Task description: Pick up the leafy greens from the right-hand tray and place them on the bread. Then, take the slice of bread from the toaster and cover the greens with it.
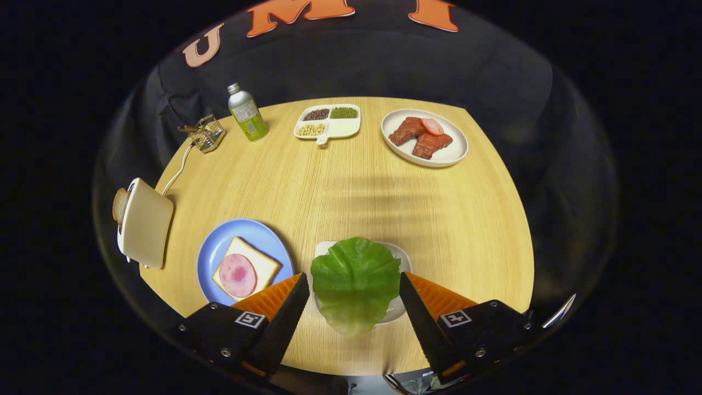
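So in the gripper view the gripper [354, 285] has its fingers spread wide apart, nothing clamped yet. The leafy greens [355, 280] sit right between the two fingers, lying on a small white tray [403, 258] on the wooden table [351, 192]. Neither finger looks to be touching the leaf, though it's close on both sides.

Just off the left finger is the blue plate [216, 255] with the bread [263, 263] on it, and a slice of ham [237, 275] lies on top of that bread. Further out to the left stands the toaster [145, 222] with the second slice of bread [119, 206] poking out of it.

Well beyond the fingers: a bottle [248, 112], a divided dish of beans [328, 120] and a plate of meat [425, 137].

My read: this is step one, lining up for the pick. Next move probably needs the fingers lowered and closed gently on the leaf, since it looks floppy and thin, then a short carry left over the ham.
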Available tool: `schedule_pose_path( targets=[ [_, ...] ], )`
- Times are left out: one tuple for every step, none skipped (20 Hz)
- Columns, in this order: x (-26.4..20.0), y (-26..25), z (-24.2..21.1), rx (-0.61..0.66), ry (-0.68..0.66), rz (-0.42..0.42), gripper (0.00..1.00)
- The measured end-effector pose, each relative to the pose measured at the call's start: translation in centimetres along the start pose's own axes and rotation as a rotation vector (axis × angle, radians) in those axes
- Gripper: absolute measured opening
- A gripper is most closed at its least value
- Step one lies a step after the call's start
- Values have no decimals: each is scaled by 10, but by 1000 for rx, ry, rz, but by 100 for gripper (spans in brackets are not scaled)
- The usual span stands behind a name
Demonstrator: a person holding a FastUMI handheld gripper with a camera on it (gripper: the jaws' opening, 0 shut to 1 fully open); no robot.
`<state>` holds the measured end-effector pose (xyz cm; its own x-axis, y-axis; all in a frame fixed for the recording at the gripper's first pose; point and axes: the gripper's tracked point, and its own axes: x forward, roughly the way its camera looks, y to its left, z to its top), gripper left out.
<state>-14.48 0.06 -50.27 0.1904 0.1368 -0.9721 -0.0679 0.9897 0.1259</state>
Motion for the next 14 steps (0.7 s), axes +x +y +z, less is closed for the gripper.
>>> schedule_pose_path(
  targets=[
    [7,0,-5,-4,18,1,99],
    [14,0,-8,-5,35,-1,98],
    [21,0,-11,-6,56,1,98],
    [28,1,-13,-5,76,4,98],
    [35,1,-18,-4,100,2,97],
    [42,2,-21,-9,118,2,97],
    [49,1,-24,-12,136,-6,98],
    [56,1,-26,-17,154,-10,97],
    [60,1,-29,-17,168,-16,96],
    [65,1,-31,-19,180,-14,96],
    [70,2,-33,-17,194,-13,95],
    [75,2,-35,-11,206,-16,94],
    [77,0,-36,-13,206,-31,92],
    [82,2,-33,-20,195,-34,92]
  ],
)
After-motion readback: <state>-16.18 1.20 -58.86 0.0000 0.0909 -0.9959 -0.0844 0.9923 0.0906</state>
